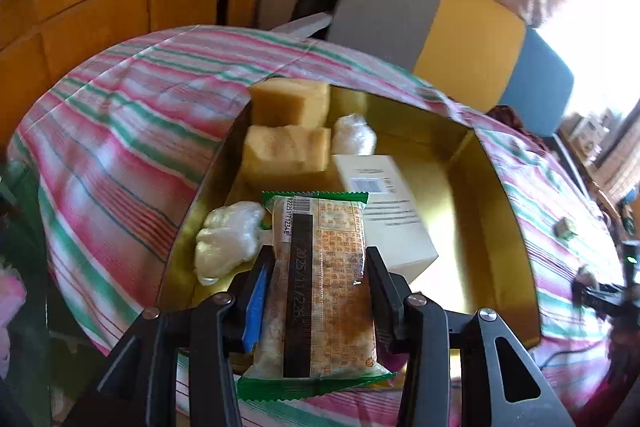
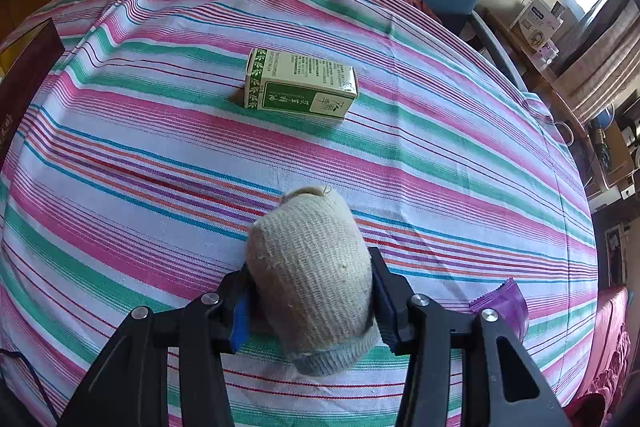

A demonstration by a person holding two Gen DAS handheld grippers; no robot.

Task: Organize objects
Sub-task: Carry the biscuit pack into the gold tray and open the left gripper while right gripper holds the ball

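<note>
My left gripper [image 1: 320, 267] clamps a snack packet [image 1: 320, 287] stamped 2025/11/22 above the gold box [image 1: 500, 187]. My right gripper [image 2: 312, 291] clamps a rolled sock [image 2: 312, 275]; the green carton's [image 2: 300, 85] print is unreadable.

Glossy plastic snack wrapper, green-edged [image 1: 320, 283]. Gold tray [image 1: 504, 195], shiny mirror-like lining. Striped woven cotton tablecloth [image 2: 160, 187], matt. Beige rolled knit sock [image 2: 316, 279], rough ribbed. Green-white paper carton [image 2: 300, 85], slight sheen. Spongy yellow cake blocks [image 1: 286, 155], porous.
</note>
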